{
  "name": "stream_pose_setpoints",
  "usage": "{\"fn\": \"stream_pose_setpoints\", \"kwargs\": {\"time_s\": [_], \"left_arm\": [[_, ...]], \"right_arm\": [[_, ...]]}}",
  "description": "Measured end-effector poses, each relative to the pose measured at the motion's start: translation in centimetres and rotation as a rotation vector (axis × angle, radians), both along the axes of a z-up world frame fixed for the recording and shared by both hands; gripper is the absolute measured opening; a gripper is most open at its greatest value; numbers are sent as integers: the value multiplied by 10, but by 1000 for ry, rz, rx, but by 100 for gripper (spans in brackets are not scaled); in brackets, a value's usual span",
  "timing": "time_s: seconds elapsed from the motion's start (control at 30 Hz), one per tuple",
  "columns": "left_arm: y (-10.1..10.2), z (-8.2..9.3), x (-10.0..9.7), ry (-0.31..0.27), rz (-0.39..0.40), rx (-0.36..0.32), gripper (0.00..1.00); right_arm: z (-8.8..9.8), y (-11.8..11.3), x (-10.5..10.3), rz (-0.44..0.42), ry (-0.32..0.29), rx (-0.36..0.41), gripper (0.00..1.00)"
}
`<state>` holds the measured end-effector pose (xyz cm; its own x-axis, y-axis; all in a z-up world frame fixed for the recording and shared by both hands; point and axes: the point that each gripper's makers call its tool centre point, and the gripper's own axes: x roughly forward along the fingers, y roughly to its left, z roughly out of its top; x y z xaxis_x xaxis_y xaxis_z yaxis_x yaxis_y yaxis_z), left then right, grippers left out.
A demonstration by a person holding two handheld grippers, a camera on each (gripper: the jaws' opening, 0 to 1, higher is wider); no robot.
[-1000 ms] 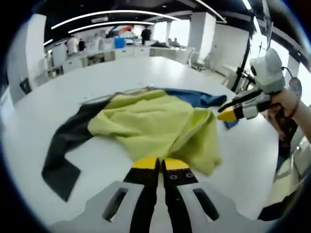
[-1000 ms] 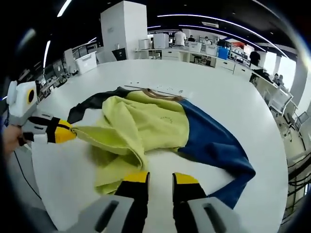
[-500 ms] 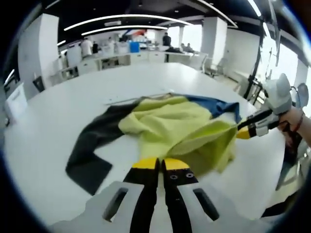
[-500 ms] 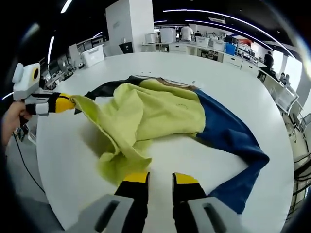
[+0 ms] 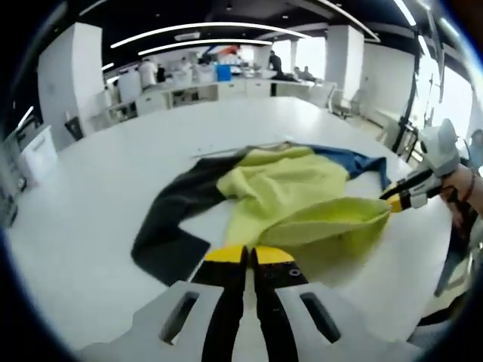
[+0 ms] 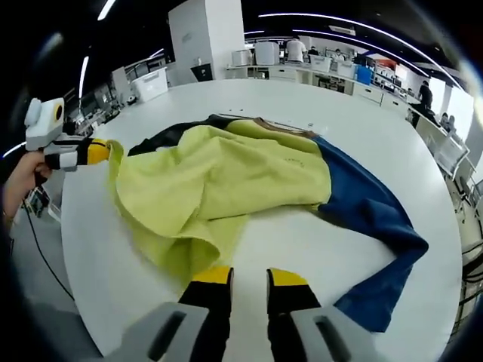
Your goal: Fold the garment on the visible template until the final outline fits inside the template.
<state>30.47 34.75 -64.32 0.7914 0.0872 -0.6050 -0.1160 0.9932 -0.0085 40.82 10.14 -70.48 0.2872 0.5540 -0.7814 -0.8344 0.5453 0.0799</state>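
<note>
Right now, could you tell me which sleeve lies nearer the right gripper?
The blue sleeve: it ends beside the right gripper; the black sleeve lies far across.

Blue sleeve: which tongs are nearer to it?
Right. The right tongs grip the yellow hem just beside the blue sleeve; the left tongs hold the hem's far corner.

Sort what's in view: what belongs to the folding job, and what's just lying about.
Job: garment, yellow with one black and one blue sleeve; left gripper and right gripper, each holding its yellow edge; white table.
Lying about: far desks, blue bin, white pillar, people at the back.
</note>
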Motion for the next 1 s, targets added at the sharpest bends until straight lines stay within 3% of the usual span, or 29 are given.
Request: {"fn": "stream_pose_setpoints", "kwargs": {"time_s": [0.3,0.6,0.73,1.0], "left_arm": [[13,-5,-11,18,10,30,0],[17,-13,-17,38,8,20,0],[15,-15,-18,39,0,10,0],[10,-19,-23,52,-13,1,0]], "right_arm": [[-7,9,-17,22,40,3,10],[-23,3,-28,4,87,-61,9],[-28,2,-31,2,102,-74,0],[-29,0,-31,-19,115,-75,5]]}}
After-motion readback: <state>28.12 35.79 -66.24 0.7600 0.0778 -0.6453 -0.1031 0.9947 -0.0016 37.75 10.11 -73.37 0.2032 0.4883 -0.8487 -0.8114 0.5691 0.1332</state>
